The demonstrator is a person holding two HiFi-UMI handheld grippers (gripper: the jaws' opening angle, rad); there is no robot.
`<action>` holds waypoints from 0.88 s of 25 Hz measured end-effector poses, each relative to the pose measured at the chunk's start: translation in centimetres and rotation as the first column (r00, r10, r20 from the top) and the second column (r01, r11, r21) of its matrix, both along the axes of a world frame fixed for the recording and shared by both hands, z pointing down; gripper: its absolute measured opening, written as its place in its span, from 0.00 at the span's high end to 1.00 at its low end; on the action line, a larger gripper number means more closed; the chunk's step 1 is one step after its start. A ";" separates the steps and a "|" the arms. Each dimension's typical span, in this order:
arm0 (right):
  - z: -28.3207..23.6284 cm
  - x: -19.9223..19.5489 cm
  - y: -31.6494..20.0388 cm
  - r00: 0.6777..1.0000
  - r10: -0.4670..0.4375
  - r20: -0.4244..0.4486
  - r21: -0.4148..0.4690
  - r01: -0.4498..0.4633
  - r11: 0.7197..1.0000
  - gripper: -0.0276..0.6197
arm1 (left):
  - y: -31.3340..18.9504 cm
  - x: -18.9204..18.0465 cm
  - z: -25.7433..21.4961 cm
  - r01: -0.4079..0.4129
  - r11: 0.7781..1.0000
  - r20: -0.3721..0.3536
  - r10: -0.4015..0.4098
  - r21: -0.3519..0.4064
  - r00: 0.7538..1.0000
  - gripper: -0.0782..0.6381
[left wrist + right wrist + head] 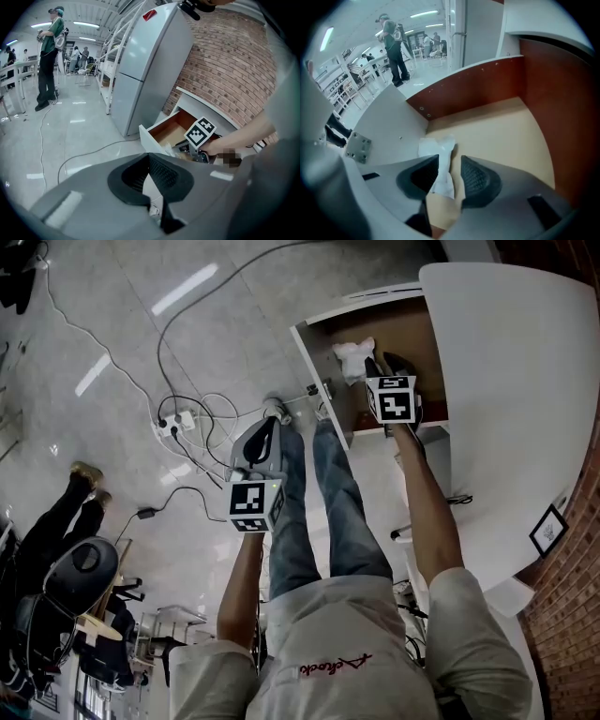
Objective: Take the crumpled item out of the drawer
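The crumpled white item (354,357) lies near the front left corner of the open wooden drawer (317,367). In the right gripper view the crumpled item (439,152) sits between the jaws of my right gripper (450,161). It rests against the left pad, with a strip of drawer floor (497,131) showing beside the right pad, so that gripper is open. In the head view the right gripper (384,364) reaches into the drawer. My left gripper (266,427) hangs over the floor left of the drawer, its jaws together and empty. The left gripper (150,163) looks toward the drawer (161,133).
A white desk top (511,381) covers the drawer's right side. A power strip (175,424) and cables lie on the floor to the left. A tall grey fridge (145,65) stands by the brick wall (225,61). A person (49,56) stands far off.
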State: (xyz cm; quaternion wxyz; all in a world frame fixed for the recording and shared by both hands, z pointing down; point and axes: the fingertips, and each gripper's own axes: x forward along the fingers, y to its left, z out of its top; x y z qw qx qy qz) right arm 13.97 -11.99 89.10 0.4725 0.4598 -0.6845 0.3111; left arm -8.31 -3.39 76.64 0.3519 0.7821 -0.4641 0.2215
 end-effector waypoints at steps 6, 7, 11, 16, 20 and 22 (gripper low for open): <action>0.8 0.6 1.1 0.998 -0.041 -0.039 -0.051 0.039 0.998 0.74 | 0.1 0.1 0.2 0.002 1.000 -0.002 -0.002 -0.005 1.000 0.88; 0.9 0.7 1.3 0.998 -0.044 -0.039 -0.057 0.042 0.998 0.74 | 0.2 0.2 0.3 0.002 1.000 -0.003 -0.002 -0.007 1.000 0.88; 1.9 0.3 1.9 0.999 -0.050 -0.015 -0.093 0.049 0.995 0.74 | 0.4 0.2 0.6 0.000 1.000 -0.003 0.000 -0.012 1.000 0.88; 3.0 0.0 2.3 0.998 -0.065 -0.002 -0.105 0.064 0.992 0.81 | 0.8 0.1 1.4 0.004 1.000 0.005 -0.004 -0.017 1.000 0.88; 3.1 -0.4 2.5 0.997 -0.080 0.018 -0.113 0.082 0.990 0.86 | 1.2 -0.1 1.6 0.004 1.000 0.008 -0.004 -0.022 1.000 0.88; 2.9 -0.5 2.6 0.996 -0.088 0.023 -0.113 0.090 0.989 0.89 | 1.2 -0.1 1.4 0.004 1.000 0.007 -0.004 -0.023 1.000 0.88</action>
